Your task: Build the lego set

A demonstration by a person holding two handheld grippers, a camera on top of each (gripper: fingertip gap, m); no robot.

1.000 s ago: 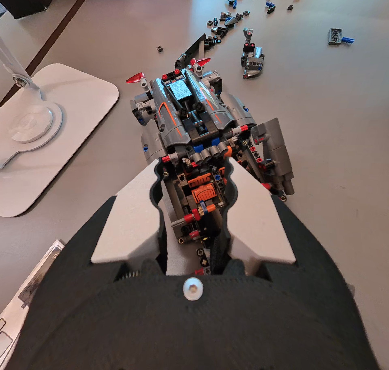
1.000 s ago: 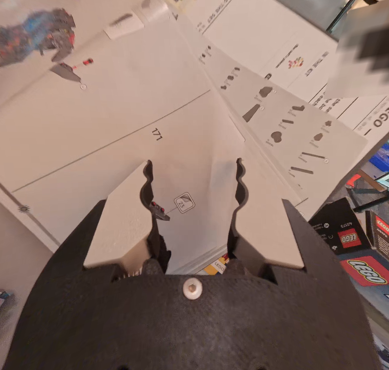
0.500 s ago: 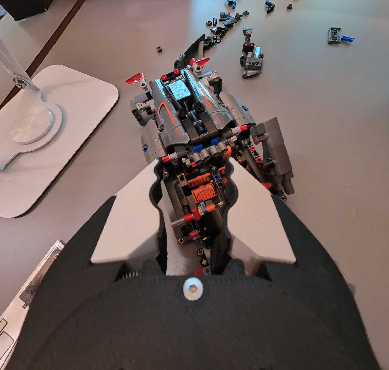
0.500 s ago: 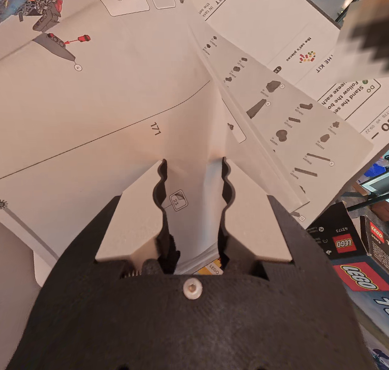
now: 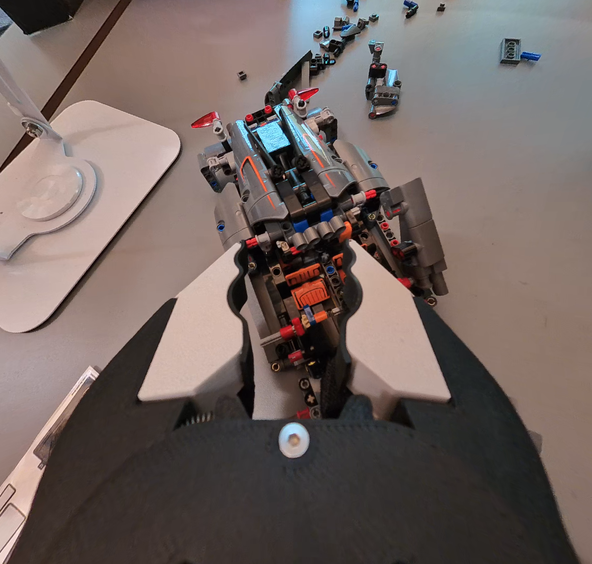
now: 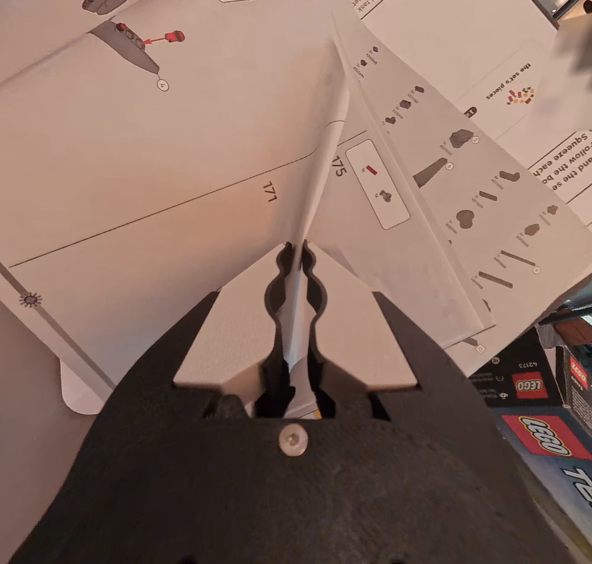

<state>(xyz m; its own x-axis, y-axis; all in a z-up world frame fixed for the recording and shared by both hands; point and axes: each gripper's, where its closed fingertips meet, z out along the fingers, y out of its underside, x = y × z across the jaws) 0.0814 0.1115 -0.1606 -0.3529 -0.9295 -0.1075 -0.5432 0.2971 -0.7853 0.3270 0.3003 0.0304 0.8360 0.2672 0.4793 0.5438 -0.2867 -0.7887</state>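
Observation:
A grey, black and orange lego vehicle model [image 5: 298, 202] lies on the grey table [image 5: 480, 228]. My left gripper [image 5: 296, 247] is shut on the model's near end, one finger on each side of its frame. A small grey sub-assembly [image 5: 382, 91] and several loose pieces [image 5: 339, 32] lie beyond the model. In the right wrist view my right gripper [image 6: 296, 244] is shut on the edge of a page of the open instruction booklet [image 6: 160, 164], and the page stands lifted in a fold between the fingers.
A white stand base [image 5: 73, 196] sits left of the model. A grey brick with a blue pin [image 5: 515, 51] lies at the far right. Lego boxes [image 6: 544, 420] sit below the booklet's right edge. A printed white sheet [image 6: 480, 51] lies under the booklet.
My right gripper has closed from open onto the booklet page, which has folded up and uncovered the page beneath. The left gripper and the model have not moved.

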